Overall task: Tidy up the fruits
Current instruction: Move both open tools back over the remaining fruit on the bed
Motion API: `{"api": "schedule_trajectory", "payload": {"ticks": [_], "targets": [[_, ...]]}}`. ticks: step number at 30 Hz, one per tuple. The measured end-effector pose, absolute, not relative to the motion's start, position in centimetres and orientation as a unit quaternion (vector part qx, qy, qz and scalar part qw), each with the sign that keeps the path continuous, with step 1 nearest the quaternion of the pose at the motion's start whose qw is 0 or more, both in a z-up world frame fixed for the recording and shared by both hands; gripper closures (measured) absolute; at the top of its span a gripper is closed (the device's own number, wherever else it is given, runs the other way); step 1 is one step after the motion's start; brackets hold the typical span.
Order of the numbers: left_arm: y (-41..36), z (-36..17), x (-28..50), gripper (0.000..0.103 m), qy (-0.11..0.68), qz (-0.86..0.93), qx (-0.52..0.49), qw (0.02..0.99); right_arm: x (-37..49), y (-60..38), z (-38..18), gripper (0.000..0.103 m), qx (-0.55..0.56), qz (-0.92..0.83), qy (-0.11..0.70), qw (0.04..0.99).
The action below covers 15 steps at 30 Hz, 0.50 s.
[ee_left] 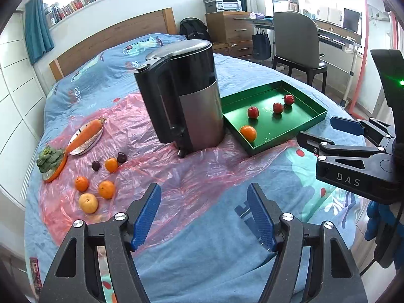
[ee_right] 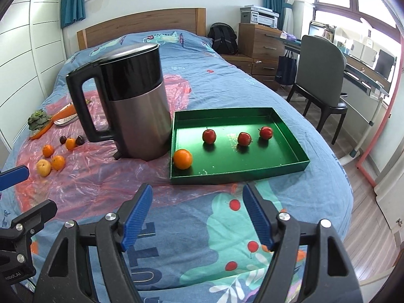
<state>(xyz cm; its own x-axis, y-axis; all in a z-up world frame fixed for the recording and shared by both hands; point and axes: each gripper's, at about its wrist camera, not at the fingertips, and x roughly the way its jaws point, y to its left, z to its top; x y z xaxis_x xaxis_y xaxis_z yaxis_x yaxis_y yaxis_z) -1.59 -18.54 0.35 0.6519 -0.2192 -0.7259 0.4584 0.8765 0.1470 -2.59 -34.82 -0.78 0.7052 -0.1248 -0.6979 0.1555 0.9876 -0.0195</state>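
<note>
A green tray [ee_left: 272, 143] [ee_right: 240, 174] lies on the bed and holds one orange [ee_left: 248, 133] [ee_right: 182, 159] and three small red apples [ee_left: 278, 107] [ee_right: 244, 139]. On the pink plastic sheet [ee_left: 176, 176] at the left lie three loose oranges [ee_left: 106, 189] [ee_right: 58, 162], a yellow fruit [ee_left: 88, 202] [ee_right: 43, 168] and two dark plums [ee_left: 96, 165] [ee_right: 80, 140]. My left gripper [ee_left: 204, 189] [ee_right: 32, 192] hangs open over the sheet with nothing in it. To its right, my right gripper [ee_right: 197, 188] [ee_left: 318, 130] is open and empty just in front of the tray.
A tall black and steel kettle [ee_left: 186, 96] [ee_right: 136, 101] stands between the loose fruit and the tray. A carrot [ee_left: 85, 133] lies on a plate and a leafy vegetable [ee_left: 49, 160] on an orange dish at far left. A chair [ee_right: 320, 80] and desk stand to the right.
</note>
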Motion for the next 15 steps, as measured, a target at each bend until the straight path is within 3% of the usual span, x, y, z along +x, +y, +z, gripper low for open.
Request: {"api": "schedule_trajectory", "payload": {"ticks": [15], "targets": [[-11.7, -1.6, -1.8, 0.038, 0.380, -0.131, 0.129, 0.907, -2.9, -27.3, -1.8, 0.000, -0.006, -0.002, 0.389, 0.921]]}}
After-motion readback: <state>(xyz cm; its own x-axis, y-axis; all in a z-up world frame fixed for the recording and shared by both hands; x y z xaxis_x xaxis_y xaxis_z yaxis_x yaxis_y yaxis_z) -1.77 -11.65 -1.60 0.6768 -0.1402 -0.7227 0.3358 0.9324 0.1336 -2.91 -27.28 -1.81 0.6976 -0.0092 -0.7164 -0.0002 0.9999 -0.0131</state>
